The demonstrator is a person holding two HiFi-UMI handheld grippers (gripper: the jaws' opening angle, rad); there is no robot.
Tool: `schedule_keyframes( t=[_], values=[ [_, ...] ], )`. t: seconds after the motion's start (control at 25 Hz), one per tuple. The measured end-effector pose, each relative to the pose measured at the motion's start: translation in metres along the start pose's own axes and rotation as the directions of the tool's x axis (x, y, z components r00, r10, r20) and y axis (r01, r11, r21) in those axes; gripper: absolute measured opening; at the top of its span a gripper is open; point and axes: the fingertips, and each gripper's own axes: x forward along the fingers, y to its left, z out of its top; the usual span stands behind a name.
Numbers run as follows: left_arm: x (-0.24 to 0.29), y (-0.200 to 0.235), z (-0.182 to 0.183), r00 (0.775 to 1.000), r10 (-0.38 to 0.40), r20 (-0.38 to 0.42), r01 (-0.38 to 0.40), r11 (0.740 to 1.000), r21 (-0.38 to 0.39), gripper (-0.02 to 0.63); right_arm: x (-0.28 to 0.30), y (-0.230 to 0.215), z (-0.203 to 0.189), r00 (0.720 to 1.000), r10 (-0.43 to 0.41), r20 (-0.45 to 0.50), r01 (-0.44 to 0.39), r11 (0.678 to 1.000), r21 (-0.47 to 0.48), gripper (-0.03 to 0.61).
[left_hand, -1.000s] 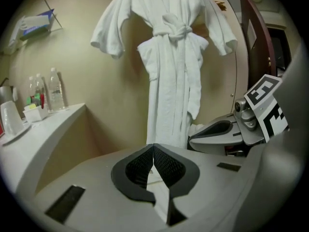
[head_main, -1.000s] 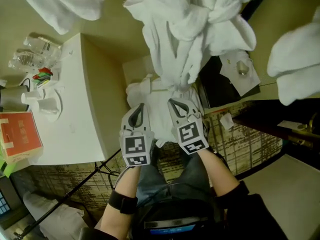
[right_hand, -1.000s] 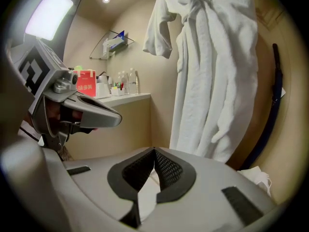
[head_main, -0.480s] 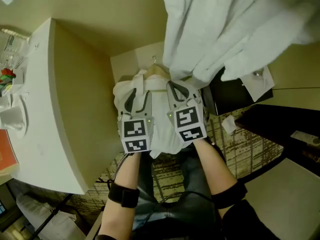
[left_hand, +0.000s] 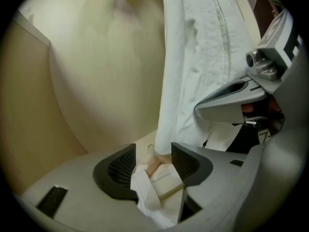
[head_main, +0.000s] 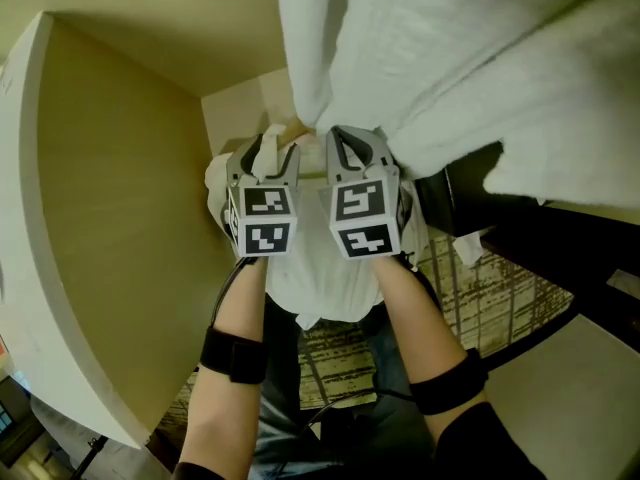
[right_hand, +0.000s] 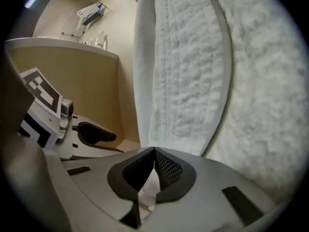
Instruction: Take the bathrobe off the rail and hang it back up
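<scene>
The left gripper (head_main: 272, 148) (left_hand: 153, 151) is released: its jaws stand apart and have just been opening. The pads press on nothing. In the gap between them show the wooden hanger (left_hand: 155, 165) and the white garment (left_hand: 147, 192) lying lower down. The right gripper (head_main: 352, 138) (right_hand: 154, 150), just to its right, is clenched. Its jaw tips meet, with nothing seen nipped between them.

Just beyond both grippers hangs the bathrobe (head_main: 450, 58) (left_hand: 198, 57) (right_hand: 193, 71), white terry cloth. Its long axis runs up and down, and its front edge falls straight, just past the left gripper's jaws. Its bulk spreads to the far right.

The white garment (head_main: 320, 278) lies under the forearms. To the left stands a counter (head_main: 130, 218) with a tan side and a white top. Patterned carpet (head_main: 480, 288) shows near right.
</scene>
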Motion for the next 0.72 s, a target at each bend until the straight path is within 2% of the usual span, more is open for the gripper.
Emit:
schedule_keyframes(
  t=[0.36, 0.52, 0.72],
  values=[
    [0.061, 0.008, -0.042, 0.996, -0.041, -0.074, 0.046, 0.997, 0.064, 0.239, 0.035, 0.002, -0.016, 1.000, -0.005, 0.010, 0.006, 1.000, -0.004, 0.023],
    [0.091, 0.003, -0.058, 0.990, -0.075, -0.120, 0.090, 0.988, 0.124, 0.245, 0.050, -0.006, -0.022, 1.000, -0.023, 0.018, 0.023, 1.000, -0.002, 0.024],
    [0.127, -0.003, -0.081, 0.970, -0.097, -0.222, 0.148, 0.964, 0.223, 0.255, 0.065, -0.013, -0.031, 0.999, -0.036, 0.014, 0.036, 0.999, -0.006, 0.024]
  ],
)
